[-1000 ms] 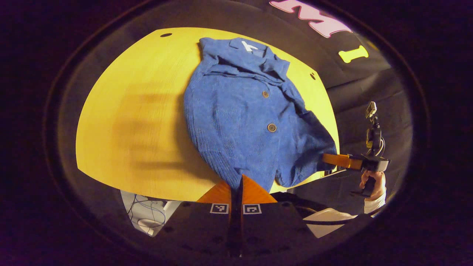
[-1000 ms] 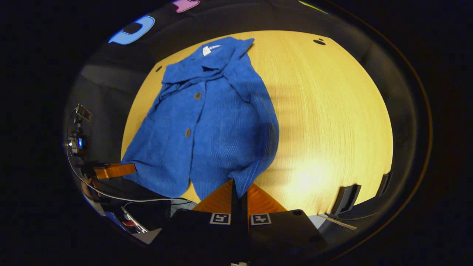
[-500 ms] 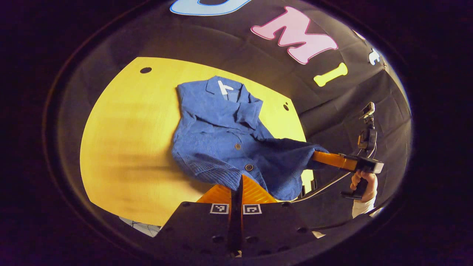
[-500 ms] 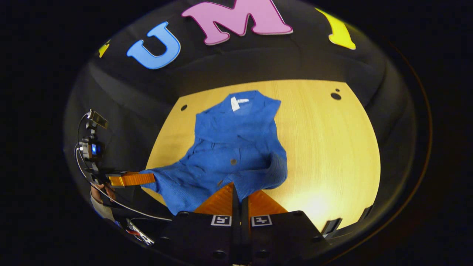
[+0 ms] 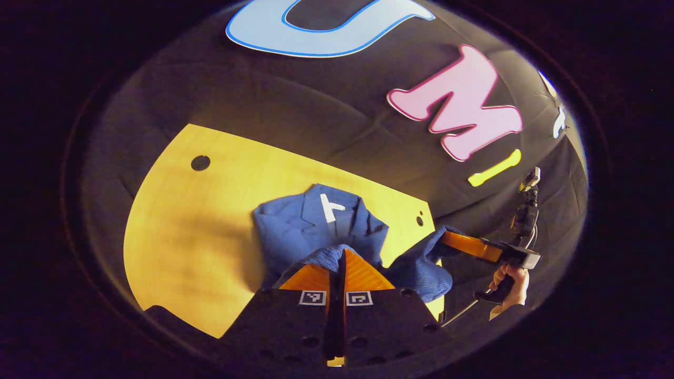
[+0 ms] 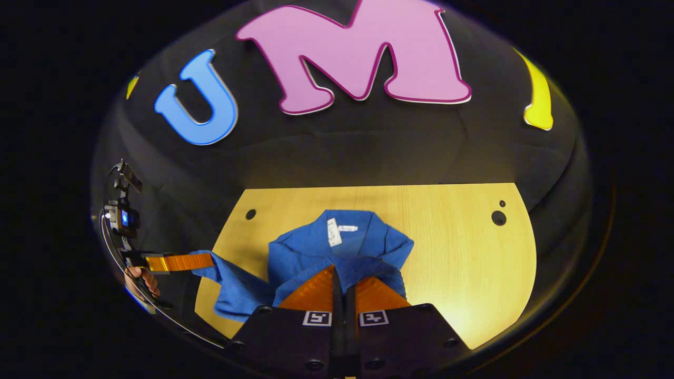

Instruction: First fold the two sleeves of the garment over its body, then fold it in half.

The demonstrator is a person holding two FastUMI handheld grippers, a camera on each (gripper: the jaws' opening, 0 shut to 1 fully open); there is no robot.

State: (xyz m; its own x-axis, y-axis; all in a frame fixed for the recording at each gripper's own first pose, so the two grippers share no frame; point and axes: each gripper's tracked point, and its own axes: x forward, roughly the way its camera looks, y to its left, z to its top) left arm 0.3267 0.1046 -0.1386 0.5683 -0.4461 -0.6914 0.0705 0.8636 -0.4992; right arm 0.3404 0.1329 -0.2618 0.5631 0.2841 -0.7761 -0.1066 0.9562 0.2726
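At six o'clock in each view, both tongs, left tongs (image 5: pixel 337 261) and right tongs (image 6: pixel 339 276), are closed on the blue garment's (image 6: pixel 342 242) hem, lifted toward its collar at twelve to halve it on the counter (image 6: pixel 463 252).

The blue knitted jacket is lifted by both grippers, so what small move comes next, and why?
Probably carry the hem forward and lower it near the collar. Both the left gripper and the right gripper pinch the blue knitted jacket raised above the yellow wooden table, so the half-fold is unfinished.
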